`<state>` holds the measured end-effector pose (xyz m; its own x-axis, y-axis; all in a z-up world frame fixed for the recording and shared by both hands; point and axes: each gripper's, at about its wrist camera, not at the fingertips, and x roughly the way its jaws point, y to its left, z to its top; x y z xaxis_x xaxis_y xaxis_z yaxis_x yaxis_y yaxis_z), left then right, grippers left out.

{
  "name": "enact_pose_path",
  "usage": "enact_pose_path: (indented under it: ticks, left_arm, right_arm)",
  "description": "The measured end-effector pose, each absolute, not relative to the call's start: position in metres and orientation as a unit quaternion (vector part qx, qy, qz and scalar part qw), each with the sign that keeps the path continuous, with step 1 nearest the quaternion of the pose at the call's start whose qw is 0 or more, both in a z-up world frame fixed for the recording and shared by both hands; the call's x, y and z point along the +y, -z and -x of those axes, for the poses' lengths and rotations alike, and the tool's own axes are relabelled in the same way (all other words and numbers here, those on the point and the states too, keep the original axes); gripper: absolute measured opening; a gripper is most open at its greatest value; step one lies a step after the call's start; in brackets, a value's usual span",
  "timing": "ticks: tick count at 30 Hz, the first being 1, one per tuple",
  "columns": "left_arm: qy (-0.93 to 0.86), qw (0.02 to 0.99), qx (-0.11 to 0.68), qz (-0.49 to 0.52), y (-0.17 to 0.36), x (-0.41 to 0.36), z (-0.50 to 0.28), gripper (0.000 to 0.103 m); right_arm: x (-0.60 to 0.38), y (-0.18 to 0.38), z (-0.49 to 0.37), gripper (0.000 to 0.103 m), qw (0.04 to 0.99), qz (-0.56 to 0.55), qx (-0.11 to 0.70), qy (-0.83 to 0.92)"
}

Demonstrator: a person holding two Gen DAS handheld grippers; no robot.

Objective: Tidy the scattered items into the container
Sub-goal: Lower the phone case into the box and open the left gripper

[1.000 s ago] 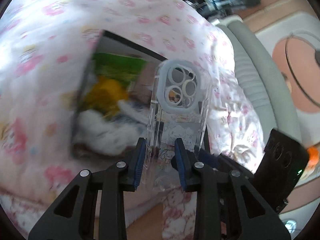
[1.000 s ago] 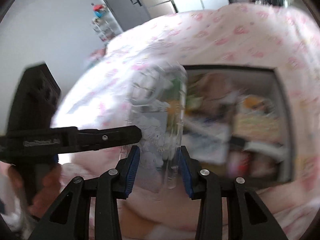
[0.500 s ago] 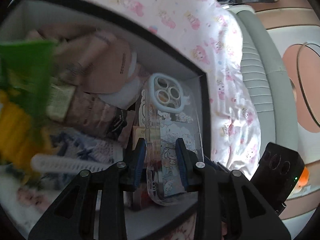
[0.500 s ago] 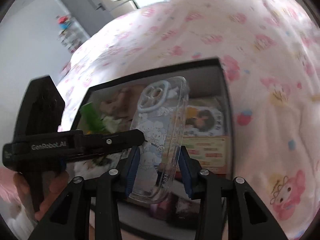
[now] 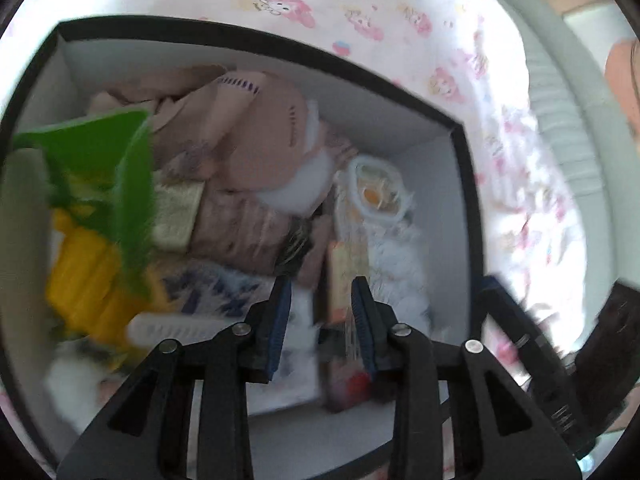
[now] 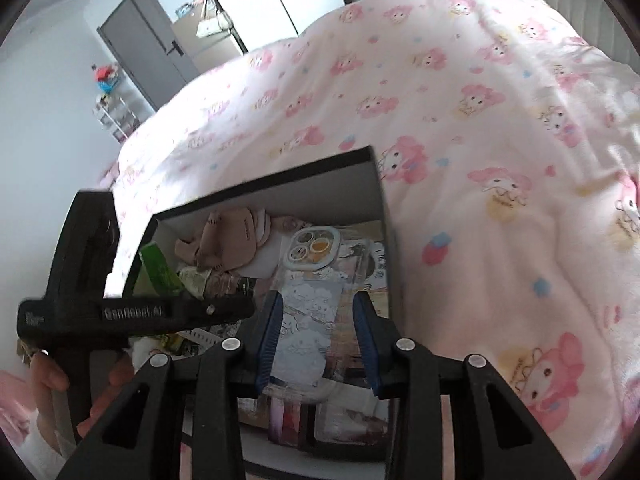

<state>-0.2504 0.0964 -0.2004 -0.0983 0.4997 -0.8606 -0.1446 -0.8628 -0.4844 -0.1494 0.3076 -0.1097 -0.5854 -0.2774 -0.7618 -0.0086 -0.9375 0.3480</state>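
Note:
A black-rimmed box [image 5: 280,42] with white inner walls sits on the pink bedspread, with several items in it. A clear phone case [image 5: 380,216] with a cartoon print and a white camera ring lies flat at the box's right side. My left gripper [image 5: 320,316] hangs open over the box. The case is mostly right of its jaws, with one edge by the right pad. In the right wrist view the case [image 6: 312,304] shows between and below the pads of my right gripper [image 6: 316,332]. Those jaws are closing but are not pressing on it. My left gripper [image 6: 246,308] reaches in from the left.
In the box lie a beige plush toy [image 5: 248,140], a green packet [image 5: 100,152], a yellow thing [image 5: 80,280] and a white comb [image 5: 172,332]. The cartoon-print bedspread [image 6: 480,140] surrounds the box. A hand [image 6: 48,380] holds the left gripper. A grey padded bed edge [image 5: 560,100] runs along the right.
A second ago both grippers held the case upright above the bedspread. They swung over the box and tipped down, and the case now lies in the box, free of both pairs of pads.

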Motion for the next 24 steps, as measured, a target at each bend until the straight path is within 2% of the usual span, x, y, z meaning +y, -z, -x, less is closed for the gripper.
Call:
enact_pose_path:
  ticks: [7, 13, 20, 24]
  left_arm:
    - [-0.707, 0.263, -0.076, 0.652, 0.2, 0.112, 0.221, 0.031]
    - [-0.694, 0.29, -0.058, 0.656, 0.206, 0.131, 0.216, 0.032]
    - [-0.686, 0.291, -0.093, 0.66, 0.201, 0.122, 0.22, 0.031]
    - [-0.675, 0.298, -0.051, 0.673, 0.205, 0.121, 0.198, 0.031]
  right_arm:
    - [0.292, 0.108, 0.147, 0.033, 0.081, -0.465, -0.13, 0.872]
    - [0.29, 0.111, 0.143, 0.033, 0.079, -0.472, -0.126, 0.869]
    - [0.294, 0.113, 0.141, 0.033, 0.077, -0.482, -0.132, 0.863]
    - [0.291, 0.109, 0.135, 0.033, 0.083, -0.49, -0.115, 0.86]
